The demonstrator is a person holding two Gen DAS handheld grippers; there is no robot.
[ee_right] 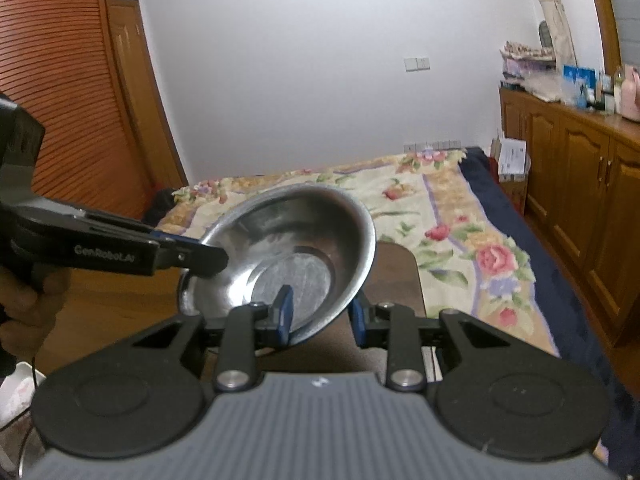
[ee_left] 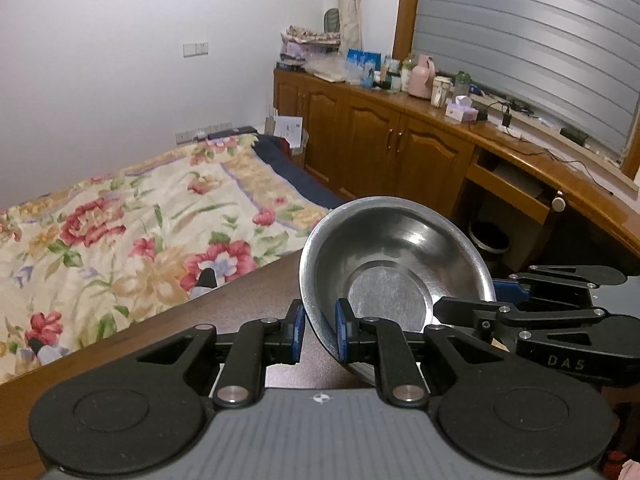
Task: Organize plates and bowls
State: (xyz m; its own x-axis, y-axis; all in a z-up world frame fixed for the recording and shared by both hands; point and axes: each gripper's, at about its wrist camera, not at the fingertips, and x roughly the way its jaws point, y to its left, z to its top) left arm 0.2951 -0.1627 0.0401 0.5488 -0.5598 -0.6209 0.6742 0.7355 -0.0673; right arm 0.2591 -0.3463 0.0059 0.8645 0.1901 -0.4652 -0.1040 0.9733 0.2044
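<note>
Steel bowl [ee_left: 394, 264] held tilted above tabletop [ee_left: 256, 292] | left gripper [ee_left: 320, 330] jaws nearly closed, clamped on near rim | right gripper [ee_right: 320, 314] jaws narrowly parted, clamped on opposite rim | risk: thin slick rim slipping if hands diverge; bowl dropped.

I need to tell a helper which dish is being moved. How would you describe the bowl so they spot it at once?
Past the flowered bed, over the dark table, two grippers hold one bowl by opposite rims. It is bare shiny steel, tilted, empty, with a flat round bottom.
</note>
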